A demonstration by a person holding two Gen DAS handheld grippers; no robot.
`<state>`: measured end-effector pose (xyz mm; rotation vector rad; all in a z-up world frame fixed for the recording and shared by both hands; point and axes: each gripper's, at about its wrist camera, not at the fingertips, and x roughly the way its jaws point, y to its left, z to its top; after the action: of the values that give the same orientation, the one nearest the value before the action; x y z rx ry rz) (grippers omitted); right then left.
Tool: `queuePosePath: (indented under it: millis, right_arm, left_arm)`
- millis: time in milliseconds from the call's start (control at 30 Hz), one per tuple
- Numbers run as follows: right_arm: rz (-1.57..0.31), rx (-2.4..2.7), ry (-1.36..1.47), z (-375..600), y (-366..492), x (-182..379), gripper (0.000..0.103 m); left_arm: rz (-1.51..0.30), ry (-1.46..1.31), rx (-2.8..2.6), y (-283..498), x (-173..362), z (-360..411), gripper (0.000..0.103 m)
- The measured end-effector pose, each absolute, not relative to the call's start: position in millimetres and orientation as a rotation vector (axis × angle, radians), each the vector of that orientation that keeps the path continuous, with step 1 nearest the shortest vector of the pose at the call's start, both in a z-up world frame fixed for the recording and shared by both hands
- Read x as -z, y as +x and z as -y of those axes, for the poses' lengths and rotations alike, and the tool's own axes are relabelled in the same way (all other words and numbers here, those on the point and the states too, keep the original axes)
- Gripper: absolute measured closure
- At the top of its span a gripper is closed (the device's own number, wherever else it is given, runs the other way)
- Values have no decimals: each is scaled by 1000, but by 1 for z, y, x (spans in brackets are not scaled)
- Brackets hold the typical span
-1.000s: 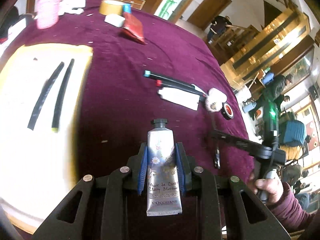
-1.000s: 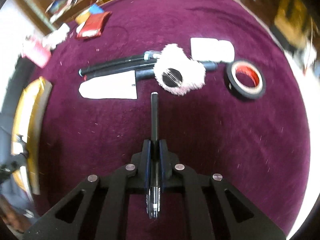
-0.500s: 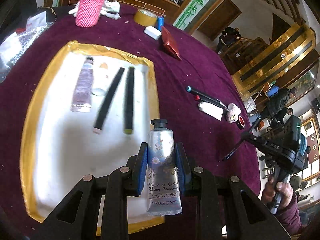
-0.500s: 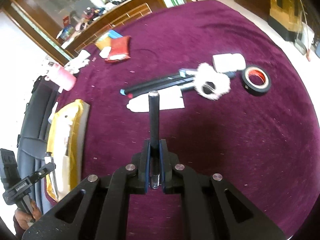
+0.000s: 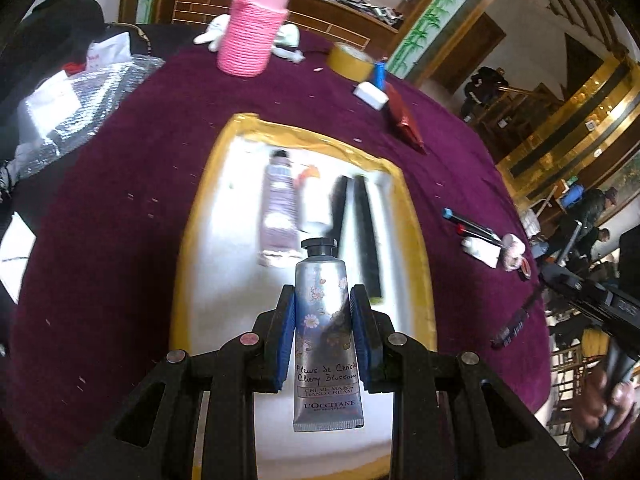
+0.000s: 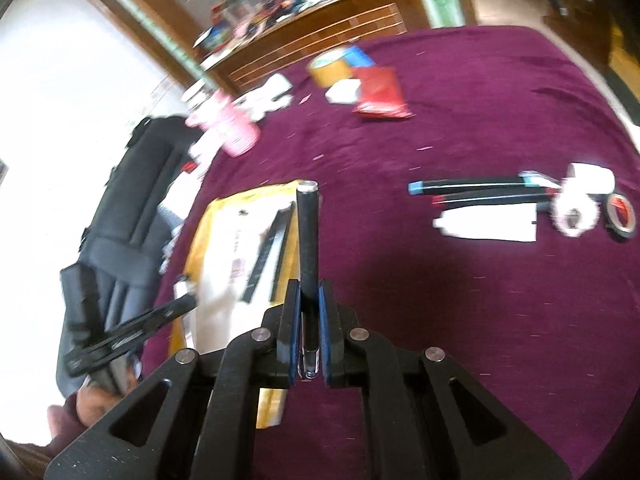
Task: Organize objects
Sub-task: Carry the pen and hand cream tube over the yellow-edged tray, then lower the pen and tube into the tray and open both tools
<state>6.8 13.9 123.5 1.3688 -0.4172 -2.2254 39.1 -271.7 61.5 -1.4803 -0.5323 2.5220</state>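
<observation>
A maroon tablecloth (image 5: 120, 208) covers the round table, and on it sits a white tray with a yellow rim (image 5: 418, 240), evidently the collecting place, since like things already lie side by side in it: a pale lilac tube (image 5: 278, 204) and a white tube (image 5: 314, 200) together, then two black sticks (image 5: 366, 236) running parallel toward the tray's right edge. That sorting by kind suggests why each hand carries what it does. The left gripper (image 5: 324, 344) hangs over the near half of the tray with its blue pads pinching a silver hand cream tube (image 5: 324, 320) across the body, cap forward, so it can likely be laid lengthwise next to the other tubes. The right gripper (image 6: 310, 332) is above the cloth just right of the tray, jaws pressed nearly together on a thin black pen (image 6: 307, 240) that points forward along the fingers, matching the lie of the sticks it probably joins. Still unsorted, well to the right, are two more pens (image 6: 476, 188), a white tube on the cloth (image 6: 488, 224), a fluffy pink ring (image 6: 574, 210) and a small tape roll (image 6: 620, 214).
</observation>
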Motion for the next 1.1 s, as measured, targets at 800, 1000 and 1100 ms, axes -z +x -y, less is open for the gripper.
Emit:
queuePosePath:
  millis: [800, 1000, 1100]
  right_arm:
    - [254, 2101, 1630, 117, -74, -41, 97]
    - [289, 2095, 1696, 115, -82, -26, 97]
    - [282, 2101, 1697, 117, -84, -27, 97]
  left_arm:
    - [357, -1608, -2590, -50, -22, 288, 80]
    - [382, -1607, -2596, -50, -23, 289, 79]
    - [404, -1586, -2593, -48, -29, 291, 69]
